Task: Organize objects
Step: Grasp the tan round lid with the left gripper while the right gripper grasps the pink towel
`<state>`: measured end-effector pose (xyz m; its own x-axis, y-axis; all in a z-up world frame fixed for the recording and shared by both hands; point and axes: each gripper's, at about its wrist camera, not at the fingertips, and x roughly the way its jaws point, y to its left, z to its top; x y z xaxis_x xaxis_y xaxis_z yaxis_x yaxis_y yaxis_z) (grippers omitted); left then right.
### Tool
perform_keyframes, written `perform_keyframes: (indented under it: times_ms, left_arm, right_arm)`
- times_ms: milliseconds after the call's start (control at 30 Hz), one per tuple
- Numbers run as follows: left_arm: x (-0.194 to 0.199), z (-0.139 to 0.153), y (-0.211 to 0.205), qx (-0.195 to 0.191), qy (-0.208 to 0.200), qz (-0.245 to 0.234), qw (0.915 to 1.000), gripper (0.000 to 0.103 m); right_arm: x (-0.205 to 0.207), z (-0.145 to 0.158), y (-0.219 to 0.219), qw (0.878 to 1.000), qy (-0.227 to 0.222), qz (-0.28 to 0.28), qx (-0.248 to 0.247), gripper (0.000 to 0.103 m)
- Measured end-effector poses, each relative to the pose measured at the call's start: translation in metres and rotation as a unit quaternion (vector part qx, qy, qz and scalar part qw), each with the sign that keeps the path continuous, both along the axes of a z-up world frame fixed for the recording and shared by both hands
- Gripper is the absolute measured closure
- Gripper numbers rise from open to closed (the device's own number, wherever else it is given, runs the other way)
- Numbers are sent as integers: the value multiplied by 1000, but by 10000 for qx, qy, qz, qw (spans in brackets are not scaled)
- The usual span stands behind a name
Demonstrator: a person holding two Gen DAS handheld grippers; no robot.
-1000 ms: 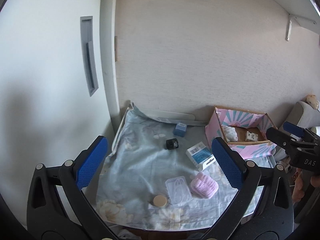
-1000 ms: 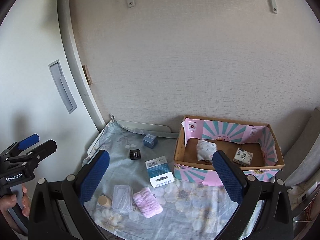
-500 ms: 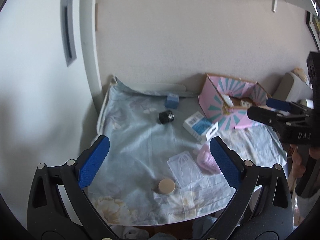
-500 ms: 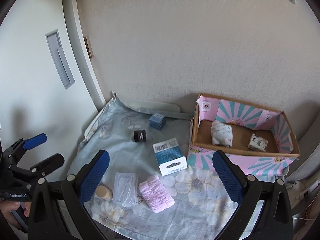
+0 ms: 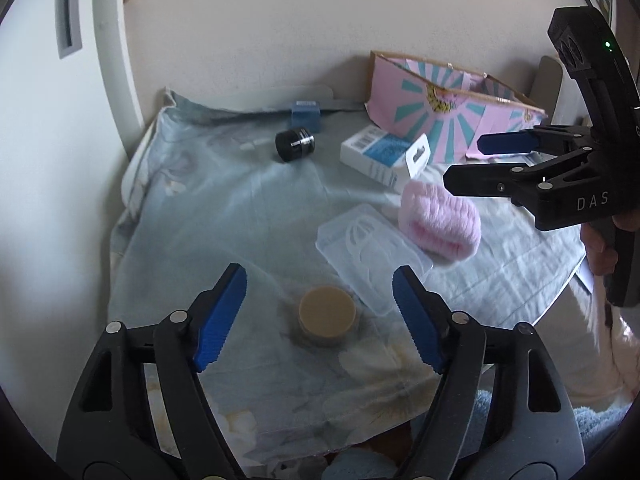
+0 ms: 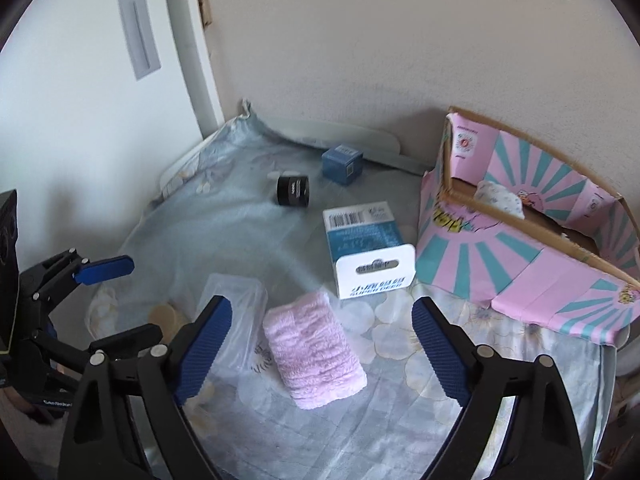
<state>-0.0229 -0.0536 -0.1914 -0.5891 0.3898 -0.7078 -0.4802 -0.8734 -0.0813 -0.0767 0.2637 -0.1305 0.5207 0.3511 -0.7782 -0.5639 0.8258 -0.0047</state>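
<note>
Below our left gripper (image 5: 320, 294), whose jaws have just been closing yet stand apart on nothing, we see a round tan-lidded jar (image 5: 327, 312) framed between the pads but untouched. Just beyond it lies a clear plastic case (image 5: 370, 246), its contents hard to read. Our right gripper (image 6: 322, 326), also narrowing and unladen, hovers over the pink folded towel (image 6: 314, 356). Ahead of it sit a white-and-blue carton (image 6: 366, 244), a black jar (image 6: 293, 190) and a small blue box (image 6: 342, 164). To its right, the pink box (image 6: 528, 264) holds what may be wrapped bundles, mostly hidden behind its wall. A flowered cloth (image 6: 400, 420) hides the tabletop.
</note>
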Motion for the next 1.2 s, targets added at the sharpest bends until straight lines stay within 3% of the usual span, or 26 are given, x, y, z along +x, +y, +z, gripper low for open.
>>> perform_keyframes:
  times_ms: [200,333,533,733,900,1200]
  left_arm:
    - [-2,-20,0,6,32,-75,10000,42]
    - [-1,-23,2,25,149,-122,9998,54]
    - [-1,-31,5,2,115,-232,9997,62]
    - [0,-36,8,-3,64,-299,9995,71]
    - [0,-37,8,50,37,-313,9995,72]
    - [-1,-20,7,107,22,-249,9996,73]
  right_arm:
    - [-1,-25,3,9993,-28,344,-173,23]
    - [0,-37,4,9982,-17,556,-229,26]
    - [2,-45,5,9974,17,700,-151,32]
    - [4,-54,7,9964,165,818,-156,45]
    - [5,-56,5,9963,185,833,-137,57]
    - [4,-38,3,9972,136,737,33,59]
